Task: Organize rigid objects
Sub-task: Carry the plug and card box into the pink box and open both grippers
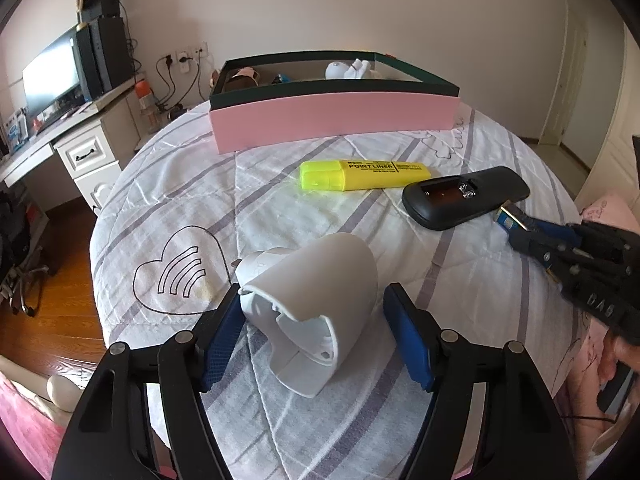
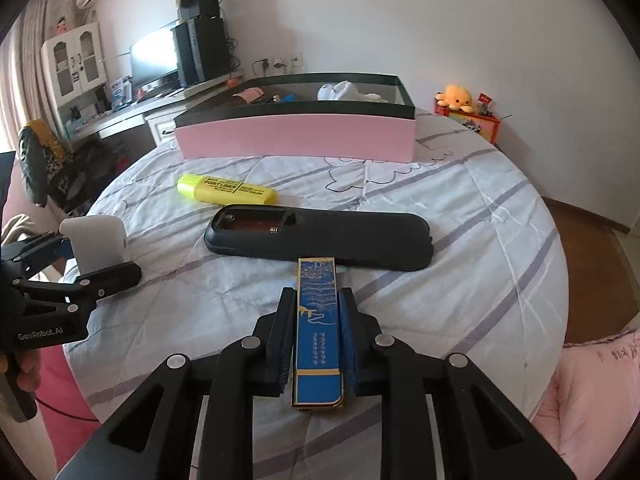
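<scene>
Right gripper (image 2: 316,320) jaws clamping slim blue-and-gold box (image 2: 318,332), sticking forward between them. Left gripper (image 1: 316,328) jaws sitting wide open around white curved plastic part (image 1: 310,304) on bed (image 1: 460,280), left pad touching.

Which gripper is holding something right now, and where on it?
Right gripper clamps the blue box by its long sides. Left gripper is open around the white holder.

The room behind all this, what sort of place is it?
Most likely a bedroom in someone's home. The things lie on a bed with a striped quilt, a desk with a monitor stands by the wall, and a plush toy sits in the corner.
</scene>
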Available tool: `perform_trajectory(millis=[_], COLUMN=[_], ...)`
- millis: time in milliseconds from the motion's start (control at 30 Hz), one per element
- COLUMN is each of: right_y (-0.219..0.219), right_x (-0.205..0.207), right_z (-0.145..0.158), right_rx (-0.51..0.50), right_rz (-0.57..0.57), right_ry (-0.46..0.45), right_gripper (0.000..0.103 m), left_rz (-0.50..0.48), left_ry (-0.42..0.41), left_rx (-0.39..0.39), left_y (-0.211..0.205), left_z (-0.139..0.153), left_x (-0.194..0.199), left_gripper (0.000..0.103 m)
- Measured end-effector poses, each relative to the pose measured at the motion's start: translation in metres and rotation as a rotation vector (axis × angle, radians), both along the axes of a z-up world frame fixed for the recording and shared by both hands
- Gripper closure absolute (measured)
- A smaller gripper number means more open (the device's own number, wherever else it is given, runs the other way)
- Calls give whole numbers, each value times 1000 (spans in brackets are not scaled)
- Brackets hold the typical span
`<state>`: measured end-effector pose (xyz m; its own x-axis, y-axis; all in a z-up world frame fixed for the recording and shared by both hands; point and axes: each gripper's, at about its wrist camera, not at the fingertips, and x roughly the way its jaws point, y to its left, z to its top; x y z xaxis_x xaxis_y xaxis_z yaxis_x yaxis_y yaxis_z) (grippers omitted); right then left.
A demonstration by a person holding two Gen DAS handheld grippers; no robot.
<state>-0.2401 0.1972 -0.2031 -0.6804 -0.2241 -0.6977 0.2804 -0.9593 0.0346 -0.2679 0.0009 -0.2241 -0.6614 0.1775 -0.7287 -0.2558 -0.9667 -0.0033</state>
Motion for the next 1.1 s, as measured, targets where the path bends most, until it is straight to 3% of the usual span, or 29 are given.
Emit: perform_trajectory(millis=[133,500,767,1100], right_y=[-7,-4,-9,-15], right_x=[3,4,6,6], right_z=[-1,3,15,33], right_rx=[50,37,18,3], right_rz=[-4,12,47,63], right_ry=[25,21,31,63], right_gripper=[81,82,82,82], left_rz=[5,19,23,48], left_ry=[16,26,49,110], left_rx=[-2,20,-13,-10], left_y=[-1,-3,1,0], left_z=[-2,5,15,41], left_x=[0,3,8,15], left_gripper=[40,41,41,41])
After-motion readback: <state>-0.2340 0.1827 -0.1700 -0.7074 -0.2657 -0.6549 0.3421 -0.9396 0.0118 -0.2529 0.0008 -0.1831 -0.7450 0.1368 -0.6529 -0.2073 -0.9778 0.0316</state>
